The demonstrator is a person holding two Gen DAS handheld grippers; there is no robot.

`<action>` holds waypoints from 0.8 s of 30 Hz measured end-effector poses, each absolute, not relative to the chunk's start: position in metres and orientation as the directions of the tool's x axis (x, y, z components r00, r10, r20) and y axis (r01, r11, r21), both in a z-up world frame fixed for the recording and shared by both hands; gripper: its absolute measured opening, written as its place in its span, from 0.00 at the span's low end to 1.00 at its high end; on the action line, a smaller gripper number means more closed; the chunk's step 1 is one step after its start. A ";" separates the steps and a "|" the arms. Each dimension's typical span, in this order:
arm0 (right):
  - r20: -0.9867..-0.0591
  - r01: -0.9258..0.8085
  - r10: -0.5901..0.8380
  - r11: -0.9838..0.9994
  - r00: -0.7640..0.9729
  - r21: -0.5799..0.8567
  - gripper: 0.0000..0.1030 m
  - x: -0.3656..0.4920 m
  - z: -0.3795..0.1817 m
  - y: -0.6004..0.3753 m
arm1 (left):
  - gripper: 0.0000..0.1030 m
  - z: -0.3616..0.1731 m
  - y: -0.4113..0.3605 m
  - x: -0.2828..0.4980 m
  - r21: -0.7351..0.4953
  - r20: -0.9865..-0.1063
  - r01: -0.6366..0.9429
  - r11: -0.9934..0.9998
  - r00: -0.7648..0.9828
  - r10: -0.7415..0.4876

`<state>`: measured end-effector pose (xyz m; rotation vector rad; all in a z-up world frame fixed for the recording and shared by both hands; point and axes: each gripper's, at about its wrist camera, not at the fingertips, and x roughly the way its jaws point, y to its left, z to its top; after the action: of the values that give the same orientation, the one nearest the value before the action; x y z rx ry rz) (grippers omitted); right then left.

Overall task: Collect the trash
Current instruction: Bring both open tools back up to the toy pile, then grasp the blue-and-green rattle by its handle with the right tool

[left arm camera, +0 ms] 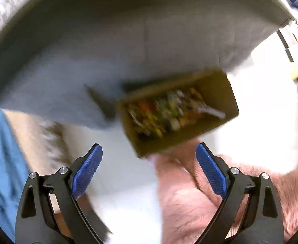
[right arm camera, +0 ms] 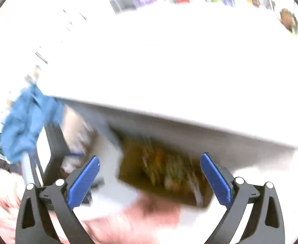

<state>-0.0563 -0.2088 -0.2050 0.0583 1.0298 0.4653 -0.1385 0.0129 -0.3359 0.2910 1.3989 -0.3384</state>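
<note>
Down on the pale floor (left arm camera: 124,172), a cardboard box (left arm camera: 220,89) is sitting with its top open, and it is showing up in both wrist views. It is a plain brown rectangle with flat, stiff walls, and inside it a jumble of trash (left arm camera: 169,111) is lying in a heap: crumpled bits in yellow, orange, green and white, with one long pale strip poking toward a corner (too smeared to name any single piece).

The left gripper (left arm camera: 149,158) is hanging above the floor, pointing down, with its jaws spread wide and nothing between them. Its blue pads (left arm camera: 87,172) are showing a fine cross-hatched texture on black curved arms with round silver pins. The box is lying just beyond its fingertips, apart from them.

The right gripper (right arm camera: 150,172) is standing wide open too, carrying nothing, and the box is appearing between and beyond its two fingers, blurred into streaks.

A fluffy pink rug (left arm camera: 189,203) with a long, soft pile is lying beside the box, its edge meeting the box's near corner. A blue cloth (right arm camera: 27,122), wrinkled and soft, is hanging at the left of both views. Over the box a broad white tabletop (right arm camera: 169,71) is stretching, its smooth grey edge running straight across the right view, and a dark slanted table leg (left arm camera: 102,103) is standing just beside the box.
</note>
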 end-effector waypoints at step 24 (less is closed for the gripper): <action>-0.899 -0.267 0.087 0.963 0.429 -0.034 0.78 0.333 -0.221 -0.150 | 0.88 -0.235 0.076 -0.106 0.031 -0.973 -0.112 0.993 0.223 0.055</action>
<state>0.3331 -0.1500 -0.2209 -0.1812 1.1075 0.2222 -0.1057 0.0755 -0.2351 -0.0491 1.3413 0.1151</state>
